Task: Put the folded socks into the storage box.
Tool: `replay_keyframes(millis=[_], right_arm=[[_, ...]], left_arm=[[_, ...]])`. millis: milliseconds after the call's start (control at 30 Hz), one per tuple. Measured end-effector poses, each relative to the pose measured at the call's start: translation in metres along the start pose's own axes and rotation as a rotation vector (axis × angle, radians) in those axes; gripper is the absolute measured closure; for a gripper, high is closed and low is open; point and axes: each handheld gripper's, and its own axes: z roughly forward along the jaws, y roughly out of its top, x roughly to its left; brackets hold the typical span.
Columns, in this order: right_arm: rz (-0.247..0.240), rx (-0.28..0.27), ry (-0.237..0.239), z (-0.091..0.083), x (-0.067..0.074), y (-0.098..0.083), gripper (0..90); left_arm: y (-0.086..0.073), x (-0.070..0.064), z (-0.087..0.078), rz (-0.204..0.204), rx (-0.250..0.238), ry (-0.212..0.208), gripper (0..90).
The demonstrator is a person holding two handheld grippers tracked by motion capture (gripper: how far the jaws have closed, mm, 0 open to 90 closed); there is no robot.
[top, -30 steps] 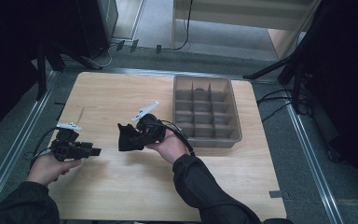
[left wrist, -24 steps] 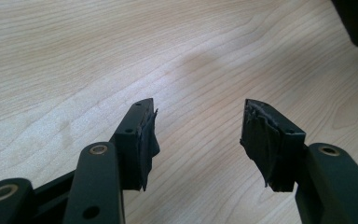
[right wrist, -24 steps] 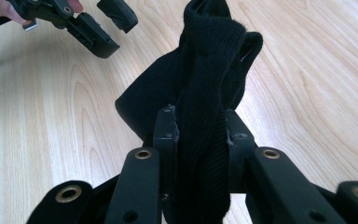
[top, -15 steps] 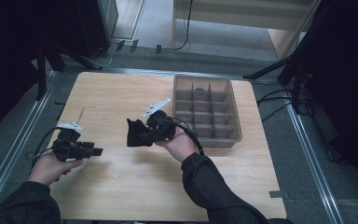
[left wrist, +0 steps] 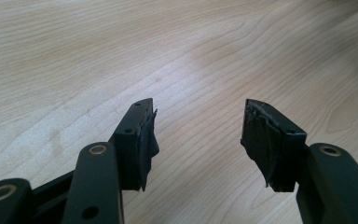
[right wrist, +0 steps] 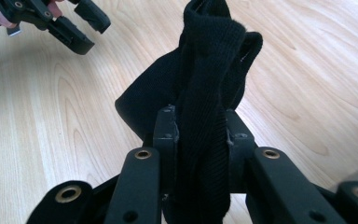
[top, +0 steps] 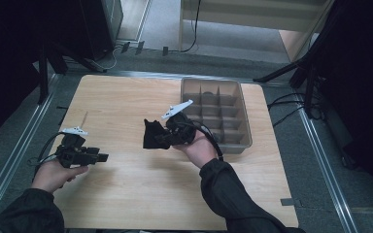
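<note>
We read no brand, label or writing on anything here. The right gripper [top: 151, 138] sits mid-desk, just left of the grey divided tray [top: 243, 119], and its jaws are pinched on a black knitted cloth [top: 152, 136], maybe a sock. In the right gripper view the cloth [right wrist: 200, 93] is clamped between both pads and bunches up beyond the tips, ribbed weave visible, with the desk under it; whether it touches the wood we cannot tell. A white plate sticks up from the gripper body toward the tray.

The left gripper [top: 99, 158] is low at the near-left of the wooden desk [top: 126, 97], well apart from the cloth. In the left gripper view we see the left gripper [left wrist: 198, 135] with jaws spread wide, nothing between them, taped pads facing bare wood grain. It also appears in the top left corner of the right gripper view [right wrist: 86, 30].

The tray sits along the desk's right edge, compartments look empty from above. Open wood lies across the far-left half and along the near edge between the two forearms. Metal rails run along both sides of the desk, and cables lie on the floor at right.
</note>
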Motion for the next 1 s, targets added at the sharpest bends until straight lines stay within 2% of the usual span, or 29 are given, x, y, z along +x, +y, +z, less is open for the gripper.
replay_keyframes(millis=[400, 1000], right_arm=[[0.021, -0.008, -0.026, -0.019, -0.011, -0.005, 72.4], [0.055, -0.015, -0.113, -0.050, -0.035, -0.020, 72.3]], left_arm=[[0.003, -0.002, 0.004, 0.007, 0.002, -0.012, 42.8], [0.011, -0.005, 0.010, 0.027, 0.005, -0.027, 42.8]])
